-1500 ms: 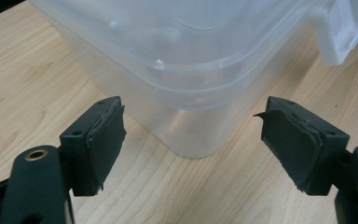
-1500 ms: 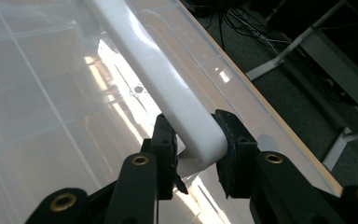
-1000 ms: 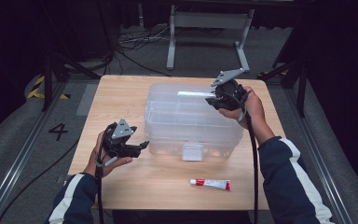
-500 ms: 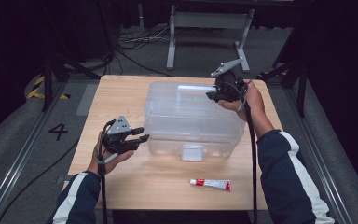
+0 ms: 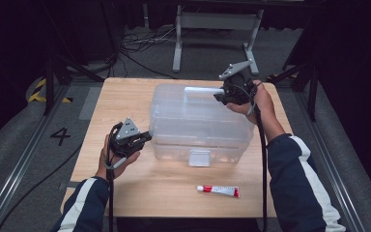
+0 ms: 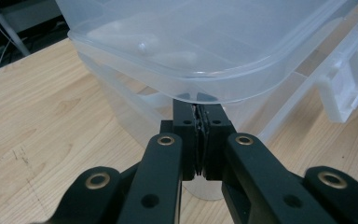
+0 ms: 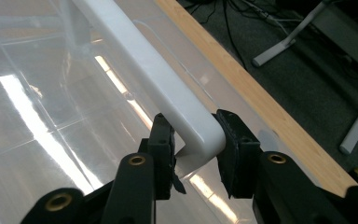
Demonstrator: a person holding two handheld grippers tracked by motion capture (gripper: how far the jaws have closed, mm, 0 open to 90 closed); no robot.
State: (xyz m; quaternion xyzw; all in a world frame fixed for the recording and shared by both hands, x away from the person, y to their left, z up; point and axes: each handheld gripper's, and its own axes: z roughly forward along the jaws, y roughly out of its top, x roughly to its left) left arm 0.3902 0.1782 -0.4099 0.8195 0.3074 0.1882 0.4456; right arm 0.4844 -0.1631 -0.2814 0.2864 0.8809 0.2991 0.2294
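A clear plastic box [image 5: 198,121] with a lid stands in the middle of the wooden table [image 5: 125,96]. Its white handle [image 5: 203,90] lies along the far side of the lid. My right gripper [image 5: 220,95] is shut on the right end of this handle [image 7: 140,51], one pad on each side, and its jaws have just been opening a little. My left gripper [image 5: 147,136] is at the box's near left corner. Its jaws have just been closing and now stand shut [image 6: 198,105], pads together, tips tucked under the lid's rim [image 6: 214,88]. Nothing shows between them.
A small white tube with a red cap [image 5: 217,191] lies on the table in front of the box. The box's front latch [image 5: 199,157] hangs down on the near wall. A metal stand and cables [image 5: 212,29] are on the floor beyond the table.
The left gripper's jaws have gone from wide open to shut at the box's left corner. The right gripper has stayed on the handle and barely moved.
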